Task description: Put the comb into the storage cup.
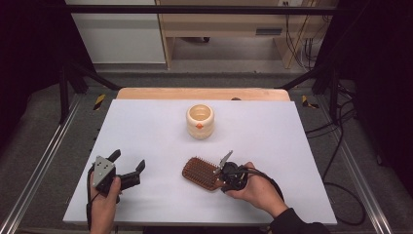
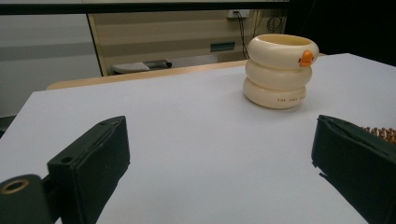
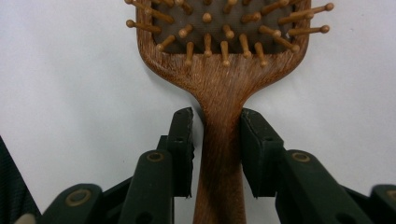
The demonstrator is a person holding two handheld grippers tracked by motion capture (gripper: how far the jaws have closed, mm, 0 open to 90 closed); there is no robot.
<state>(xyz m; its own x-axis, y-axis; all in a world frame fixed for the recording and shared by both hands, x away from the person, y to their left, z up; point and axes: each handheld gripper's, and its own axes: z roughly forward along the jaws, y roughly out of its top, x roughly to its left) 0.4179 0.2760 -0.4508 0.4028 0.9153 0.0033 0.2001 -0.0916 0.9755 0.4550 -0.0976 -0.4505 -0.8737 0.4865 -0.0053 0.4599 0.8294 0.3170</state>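
From the high view, a wooden paddle hairbrush [image 1: 200, 172] lies bristles-up on the white bench [image 1: 146, 126], toward the near edge and a little right of centre. The right gripper [image 1: 225, 171] sits at its handle end, the hand [image 1: 258, 191] low against the surface — a posture that suits a grip along the handle. A cream, ring-stacked cup [image 1: 200, 121] stands upright near the middle, toward the far edge, well apart from the brush. The left gripper [image 1: 127, 165] rests near the near-left corner with its fingers spread, nothing between them; it looks parked out of the way.

In the left gripper view, the two fingers [image 2: 93, 163] stand wide apart over bare bench. The cup [image 2: 280, 72] stands beyond them, an orange knob on its rim; the small print on its lowest ring is too fine to read. A few bristle tips of the brush [image 2: 380, 134] peek past the right-hand finger.

In the right gripper view, the fingers [image 3: 182, 149] flank the handle's neck [image 3: 219, 140] — the right one seems to touch the wood, the left shows a thin gap, so a firm clamp cannot be told. The brush head is cut off at the top edge.
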